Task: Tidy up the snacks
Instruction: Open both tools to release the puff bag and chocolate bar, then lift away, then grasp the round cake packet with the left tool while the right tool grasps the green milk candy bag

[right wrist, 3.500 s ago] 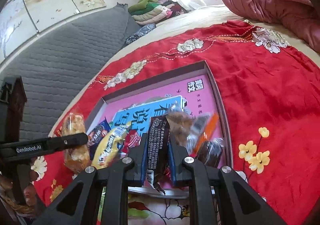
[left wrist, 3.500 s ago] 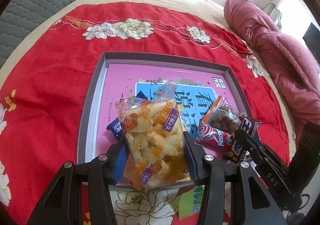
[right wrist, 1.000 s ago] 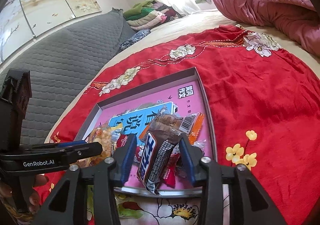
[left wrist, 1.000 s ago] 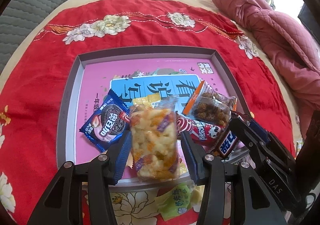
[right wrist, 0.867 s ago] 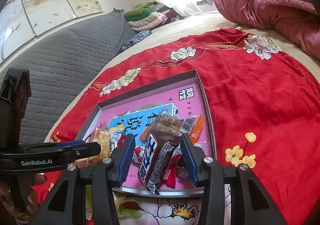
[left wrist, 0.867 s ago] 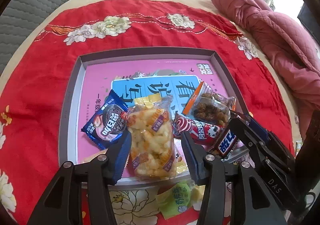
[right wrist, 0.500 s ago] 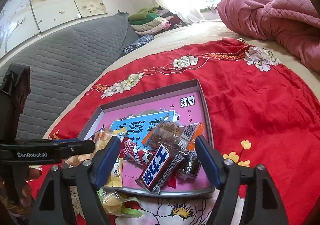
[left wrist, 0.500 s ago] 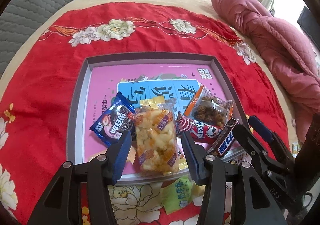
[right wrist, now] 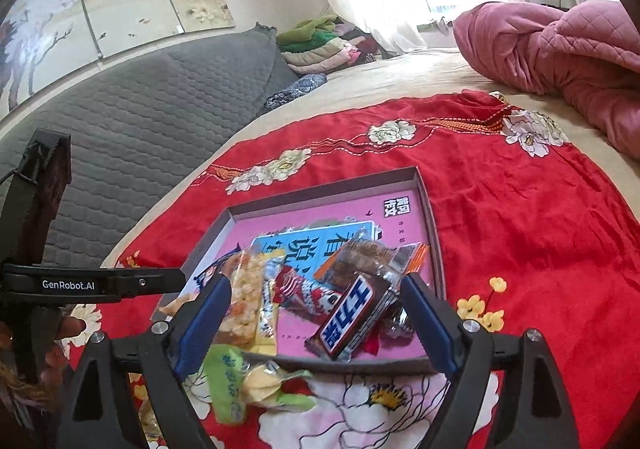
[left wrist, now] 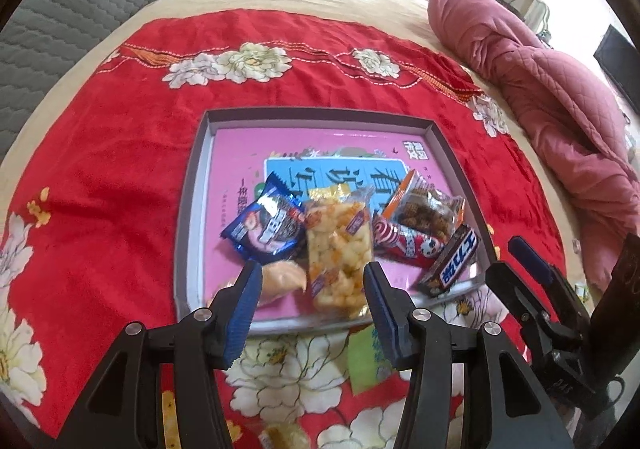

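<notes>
The left gripper (left wrist: 313,291) hangs with its jaws apart and empty, the clear bag of puffed corn snacks (left wrist: 338,249) lying just ahead between its fingertips, inside the grey-rimmed tray (left wrist: 188,217) on the red floral blanket (left wrist: 100,177). The right gripper (right wrist: 316,319) is also spread wide, holding nothing; the Snickers bar (right wrist: 348,321) rests in the tray just ahead of it. A blue Oreo packet (left wrist: 266,225) lies ahead-left of the left gripper, touching the corn bag.

Blurred yellow packet (left wrist: 285,436) at the left view's bottom edge; small silver wrappers (right wrist: 396,323) half-hidden behind the chocolate bar (right wrist: 347,321).
</notes>
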`<state>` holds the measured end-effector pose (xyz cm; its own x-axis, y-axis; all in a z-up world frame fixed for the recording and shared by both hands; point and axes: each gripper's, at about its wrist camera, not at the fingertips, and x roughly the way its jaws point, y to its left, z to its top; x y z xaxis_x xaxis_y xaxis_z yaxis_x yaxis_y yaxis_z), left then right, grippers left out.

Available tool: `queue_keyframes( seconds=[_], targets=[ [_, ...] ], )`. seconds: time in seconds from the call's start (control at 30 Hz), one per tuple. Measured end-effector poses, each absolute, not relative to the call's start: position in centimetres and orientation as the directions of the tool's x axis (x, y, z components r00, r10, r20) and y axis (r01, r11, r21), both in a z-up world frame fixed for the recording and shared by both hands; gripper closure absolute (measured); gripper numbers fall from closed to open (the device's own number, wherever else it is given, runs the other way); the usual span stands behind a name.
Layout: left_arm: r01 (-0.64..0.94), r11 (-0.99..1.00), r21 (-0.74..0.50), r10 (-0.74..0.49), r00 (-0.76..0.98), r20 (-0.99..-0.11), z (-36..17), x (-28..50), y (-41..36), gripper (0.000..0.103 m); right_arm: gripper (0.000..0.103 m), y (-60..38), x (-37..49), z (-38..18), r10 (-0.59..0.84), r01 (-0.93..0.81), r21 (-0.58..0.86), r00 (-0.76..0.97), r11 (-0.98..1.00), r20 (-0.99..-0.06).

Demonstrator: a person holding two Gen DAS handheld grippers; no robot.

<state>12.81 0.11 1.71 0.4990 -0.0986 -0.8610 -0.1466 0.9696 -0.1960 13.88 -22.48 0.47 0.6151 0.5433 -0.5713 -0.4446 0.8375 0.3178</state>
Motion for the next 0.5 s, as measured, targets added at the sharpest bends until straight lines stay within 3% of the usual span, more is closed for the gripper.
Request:
queue_keyframes(
  seconds=[0.5],
  targets=[
    [-0.140, 0.965, -0.222, -0.137, 0.450, -0.882, 1.1, 8.8, 2.0, 0.048, 0.016, -21.3, 11.3, 0.8, 0.546, -0.458, 0.312, 0.580, 0.832, -0.605]
  ],
)
